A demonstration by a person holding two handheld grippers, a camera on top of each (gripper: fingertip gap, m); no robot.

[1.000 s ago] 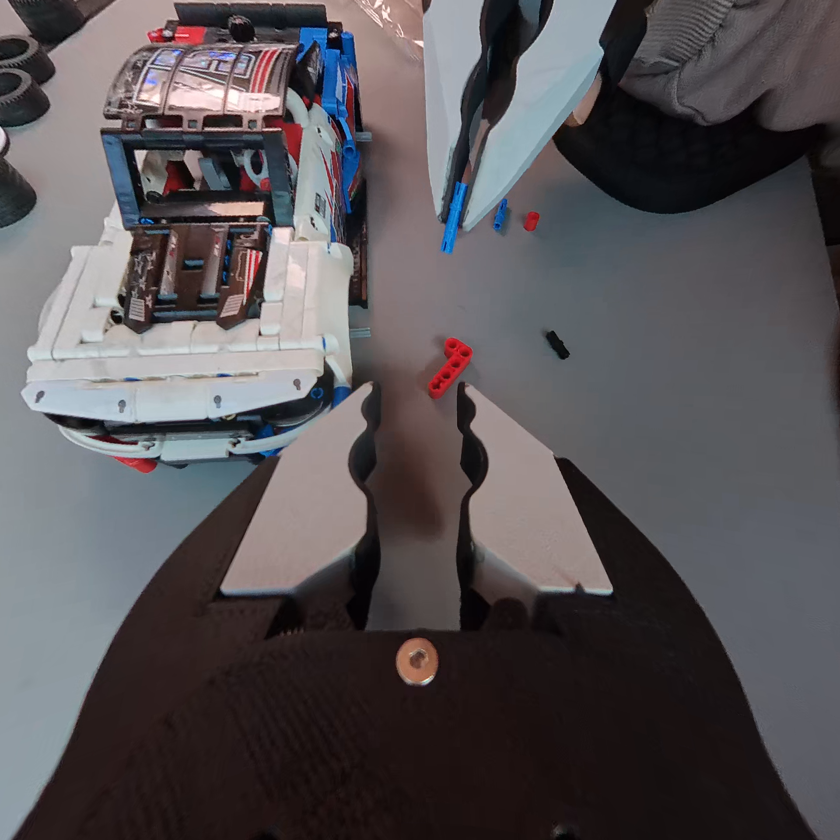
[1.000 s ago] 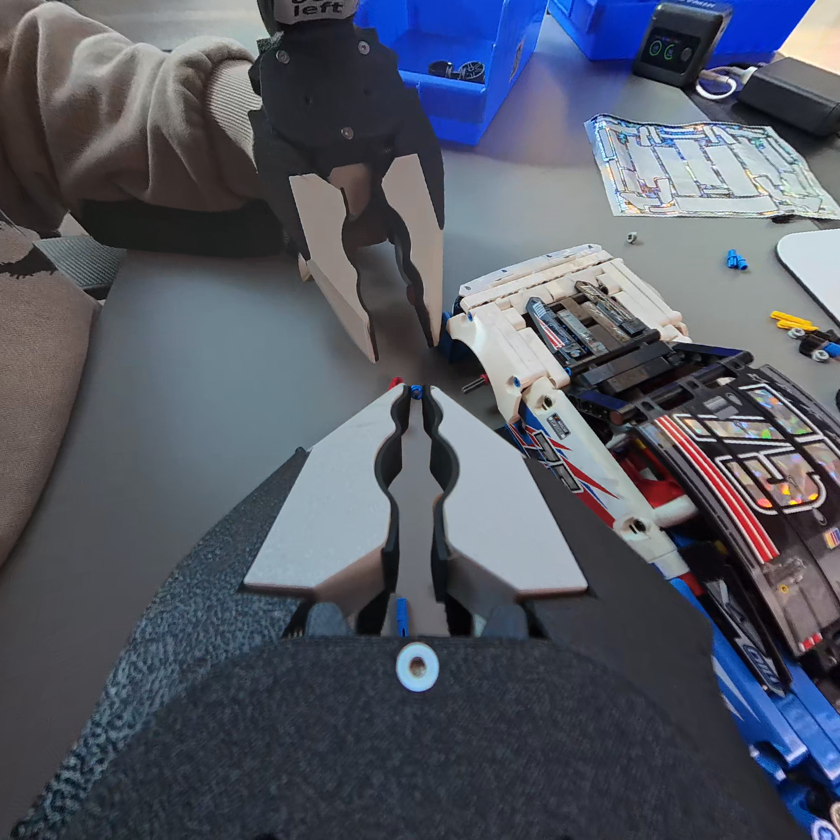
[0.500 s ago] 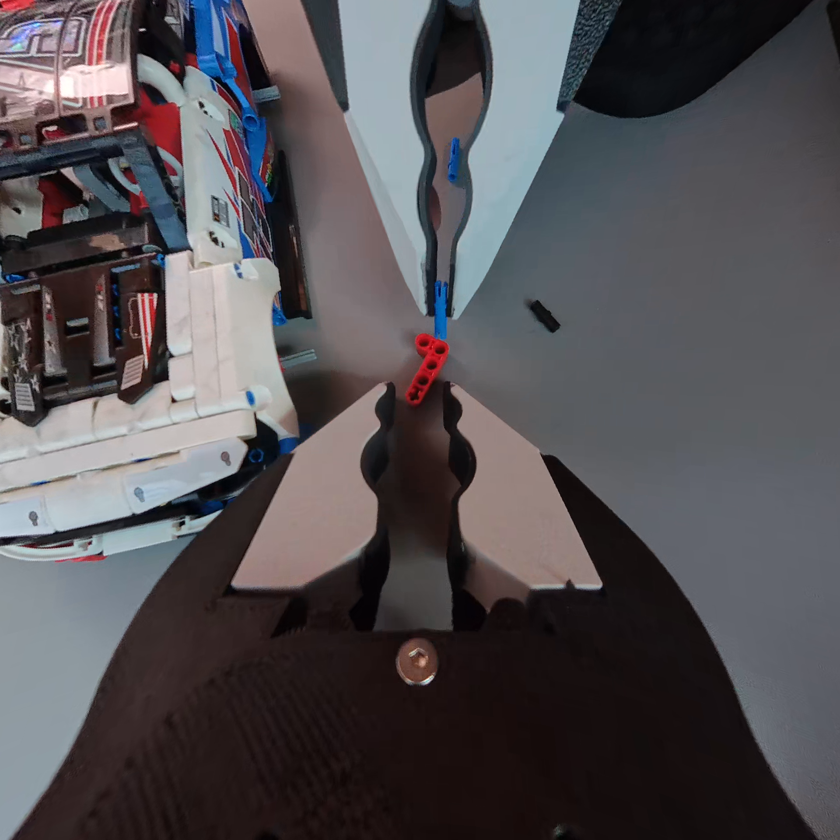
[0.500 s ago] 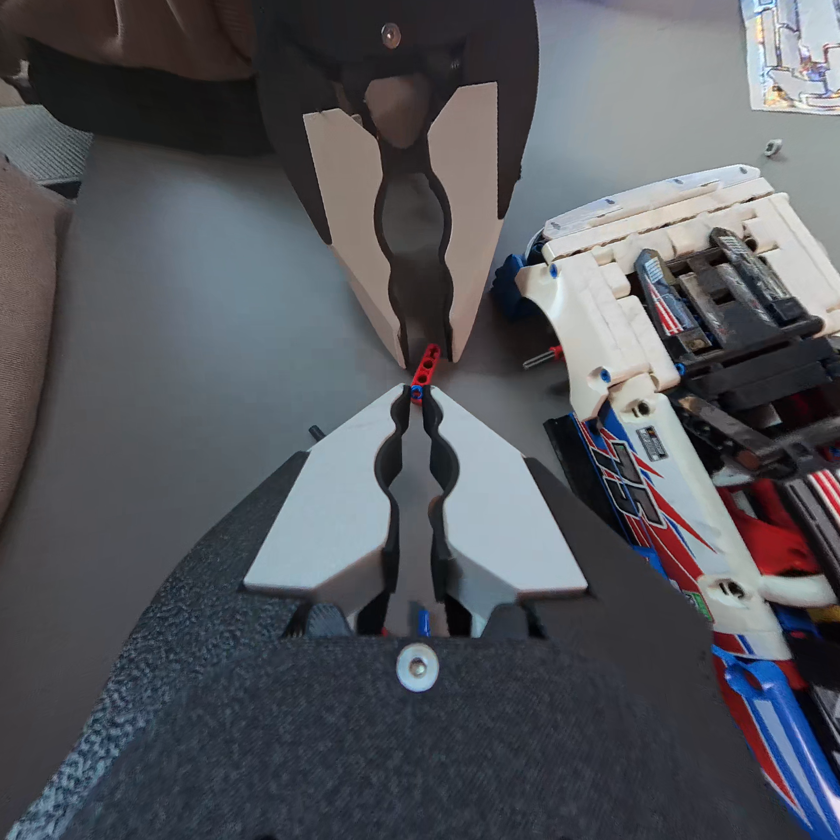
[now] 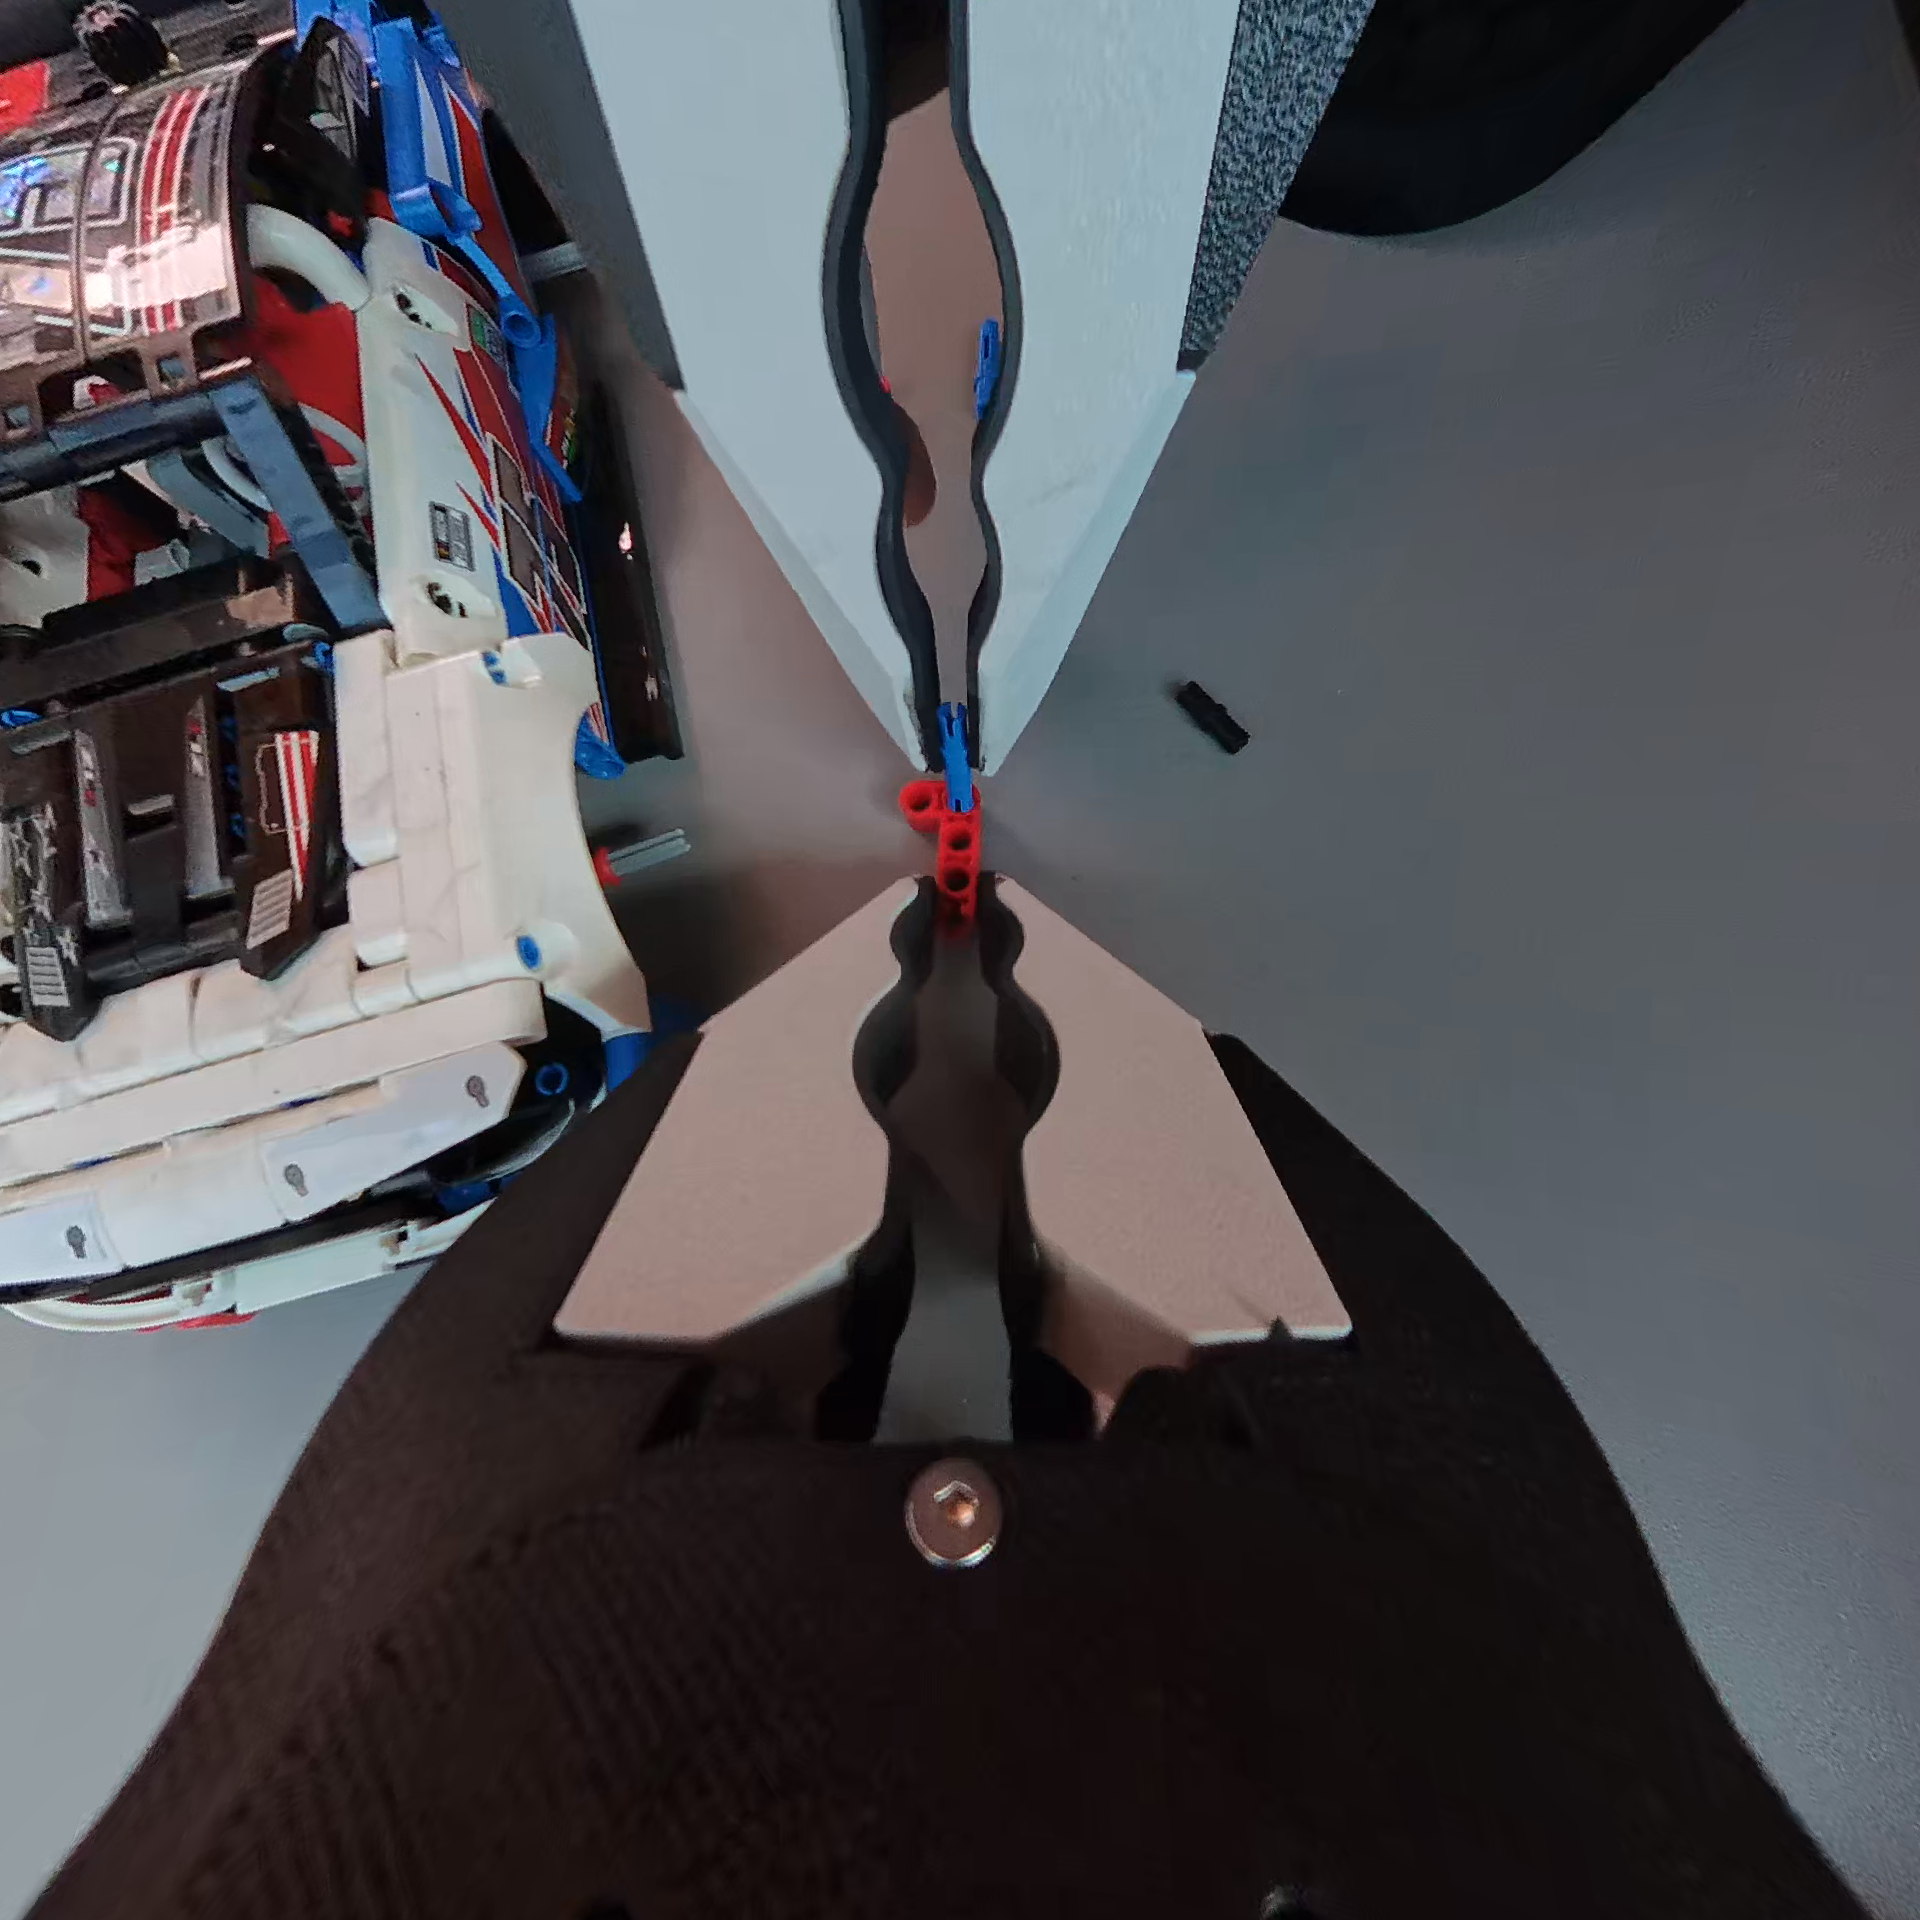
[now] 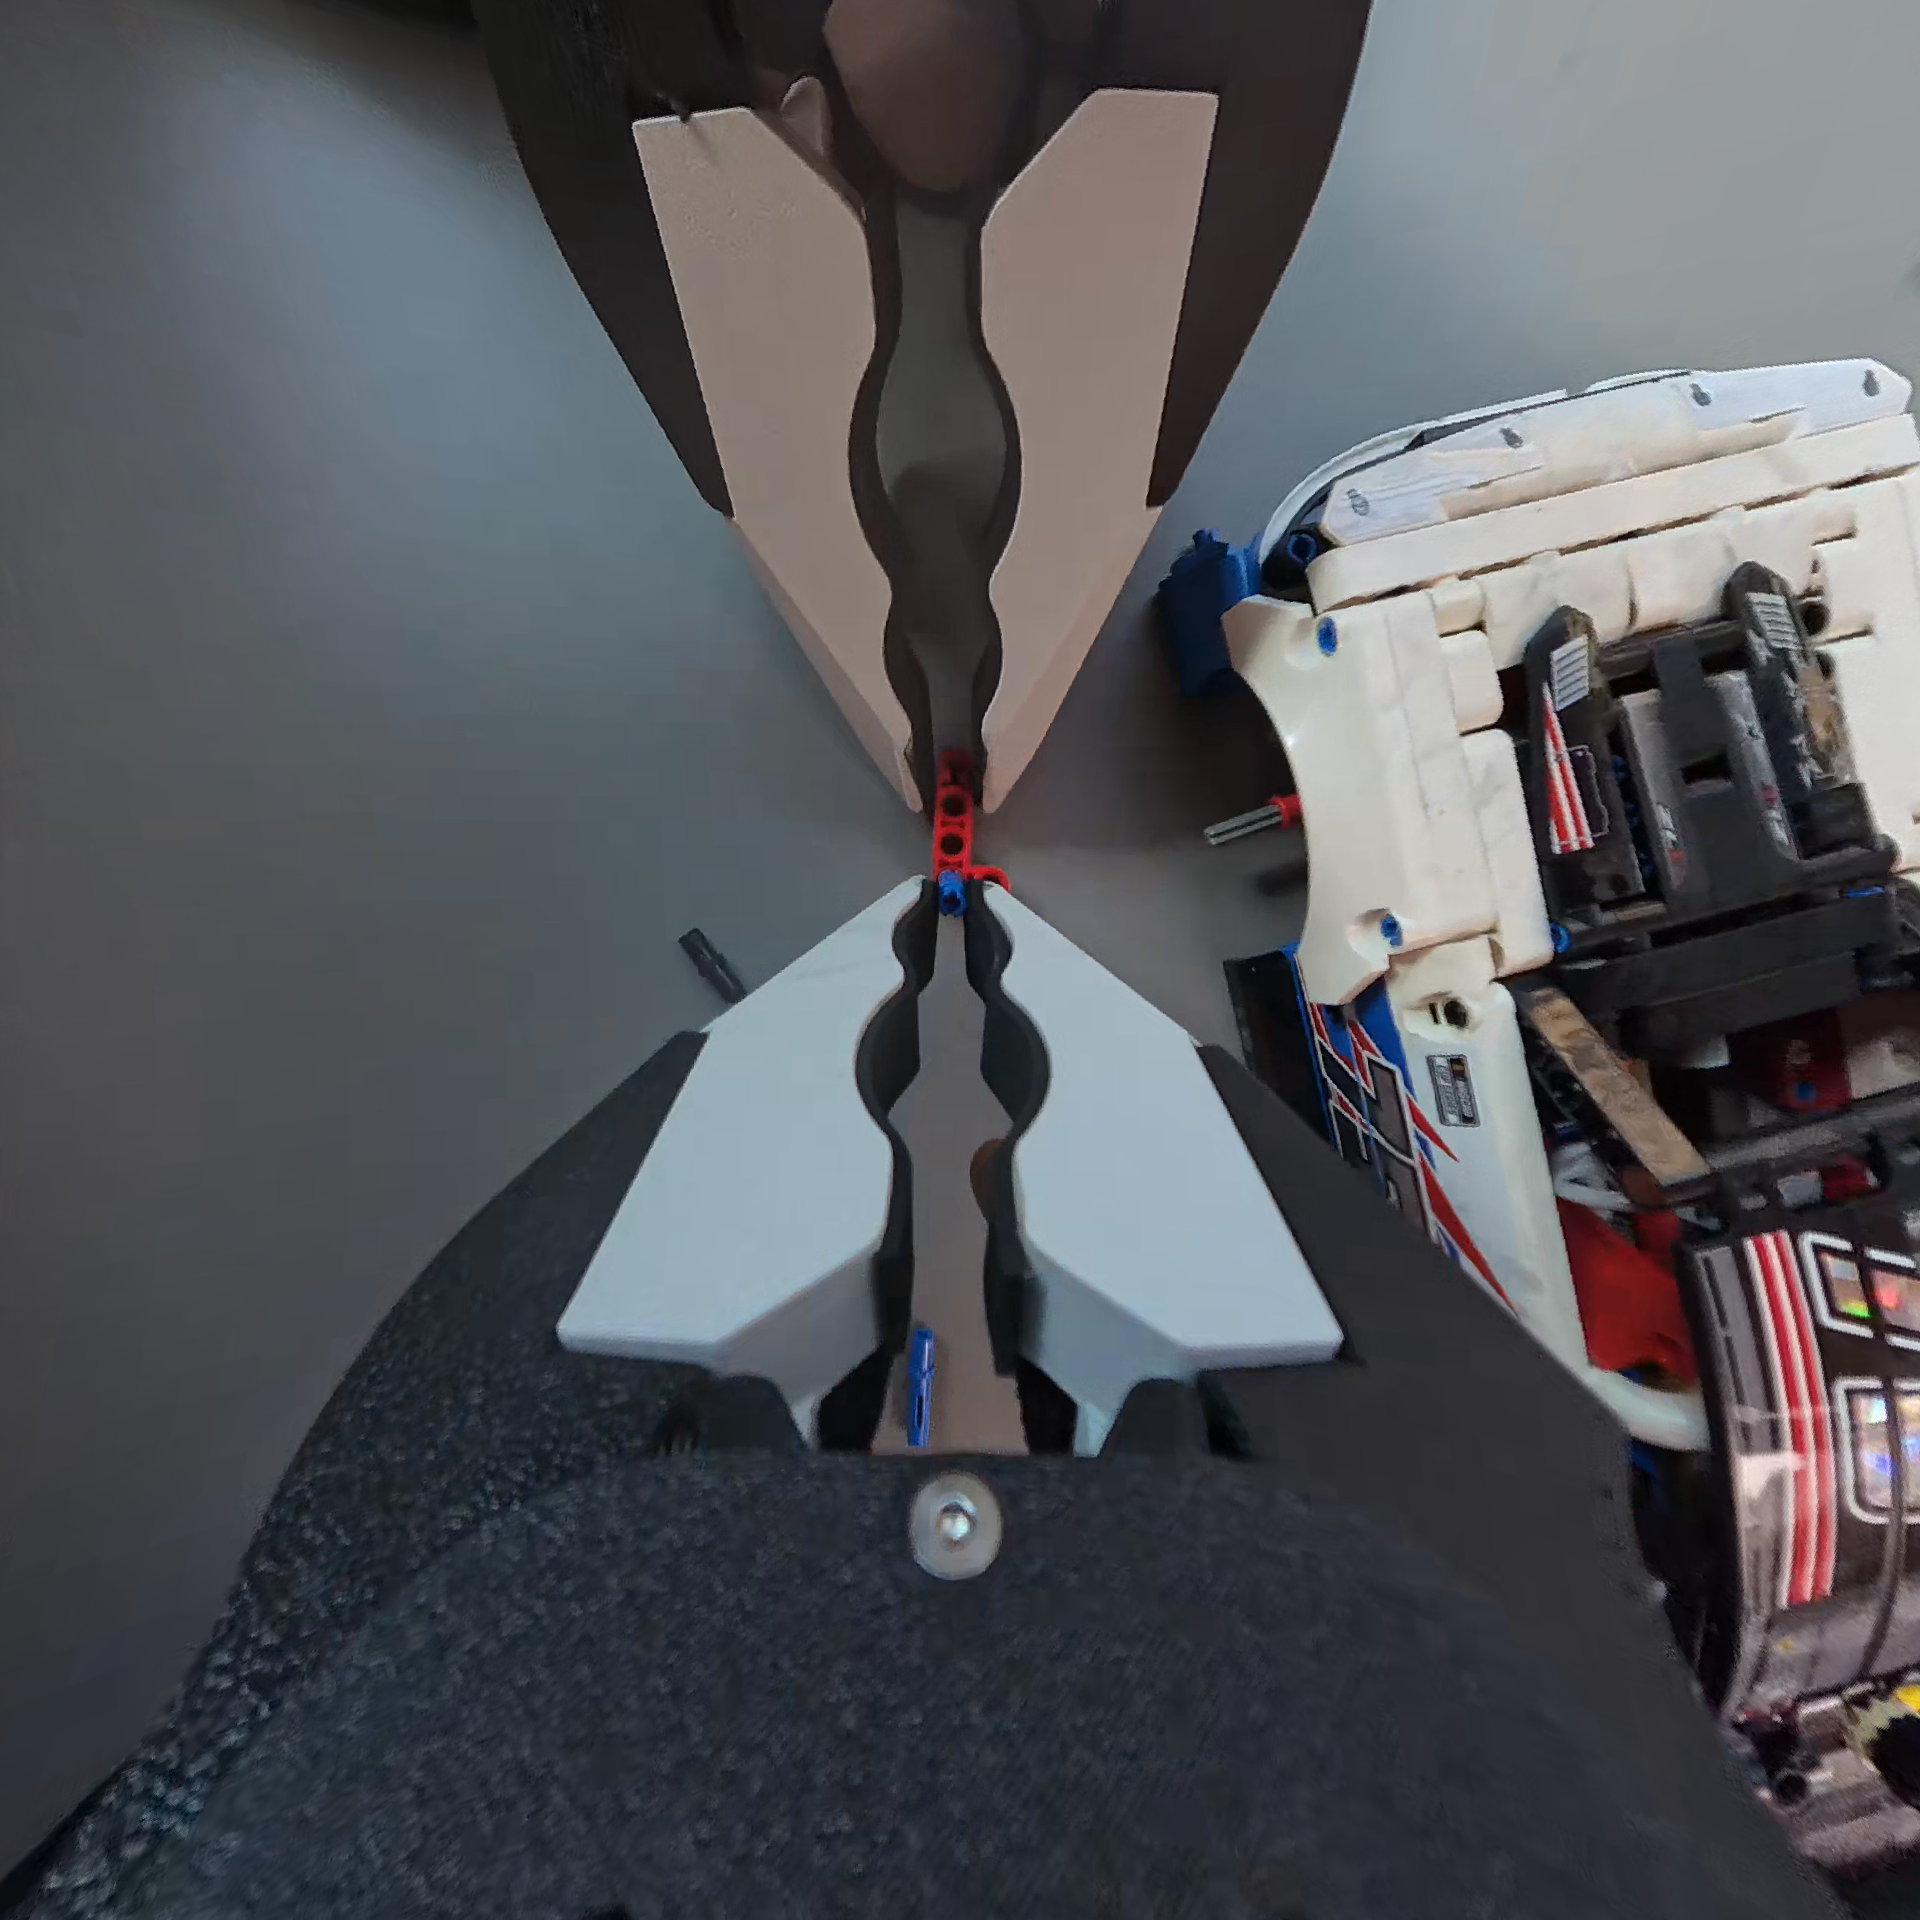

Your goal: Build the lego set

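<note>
Grey bench (image 5: 1558, 935) beside cropped toy car (image 5: 416, 831), left fingers (image 5: 954, 896) clamped red beam (image 5: 954, 847), right fingers (image 6: 951, 896) pinched blue pin (image 6: 950, 894), tips half hidden.

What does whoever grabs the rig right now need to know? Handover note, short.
Left gripper: shut on the long arm of the red L-shaped beam.
Right gripper: shut on the blue pin, its tip at the hole in the beam's corner; whether it is fully seated cannot be told.
A second blue pin sits far back between the right gripper's fingers.
The lego car stands on the grey table to the left gripper's left. A loose black pin lies on the table.
Done: both parts picked up and lined up tip to tip.
Left: press the pin home, then fit the beam to the car.
</note>
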